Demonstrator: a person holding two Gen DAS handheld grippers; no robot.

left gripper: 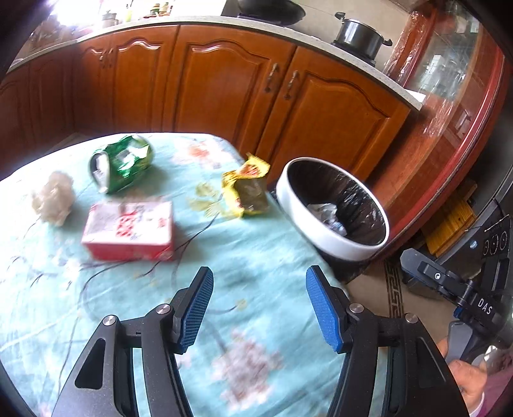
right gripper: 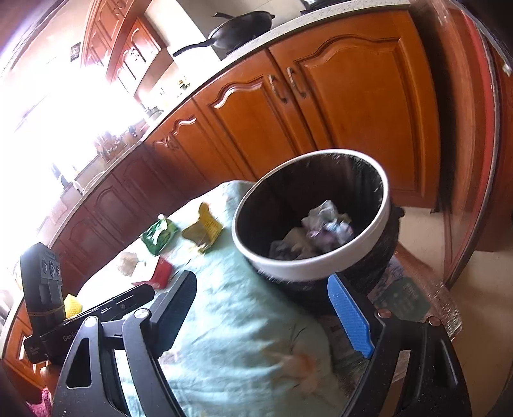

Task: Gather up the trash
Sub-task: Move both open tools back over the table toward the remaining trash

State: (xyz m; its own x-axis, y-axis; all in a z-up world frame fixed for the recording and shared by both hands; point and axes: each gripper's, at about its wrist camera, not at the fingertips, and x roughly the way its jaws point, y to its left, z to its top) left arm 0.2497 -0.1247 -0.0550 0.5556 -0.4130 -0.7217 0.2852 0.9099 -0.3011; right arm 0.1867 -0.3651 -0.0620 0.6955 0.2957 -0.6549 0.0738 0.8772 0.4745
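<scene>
On the pale green flowered tablecloth [left gripper: 272, 256] lie a crumpled green bag [left gripper: 123, 163], a yellow wrapper [left gripper: 247, 189], a red and white box [left gripper: 128, 231] and a wad of tissue [left gripper: 53, 197]. My left gripper [left gripper: 259, 272] hovers open over bare cloth near the table's right edge, nothing between its blue pads. A white-rimmed bin [right gripper: 304, 266] with a black liner stands beside the table and holds crumpled paper [right gripper: 320, 224]. My right gripper [right gripper: 261, 279] is open and empty just in front of the bin. The green bag [right gripper: 159, 235] and the yellow wrapper [right gripper: 203, 231] lie beyond it.
Wooden kitchen cabinets [left gripper: 224, 89] run behind the table, with a pot [left gripper: 359, 33] and a wok [right gripper: 240, 27] on the counter. A glass-fronted cabinet [left gripper: 449, 80] stands right of the bin. A hand [left gripper: 465, 375] holds the other gripper's body [left gripper: 465, 288]. A patterned mat [right gripper: 404, 298] covers the floor.
</scene>
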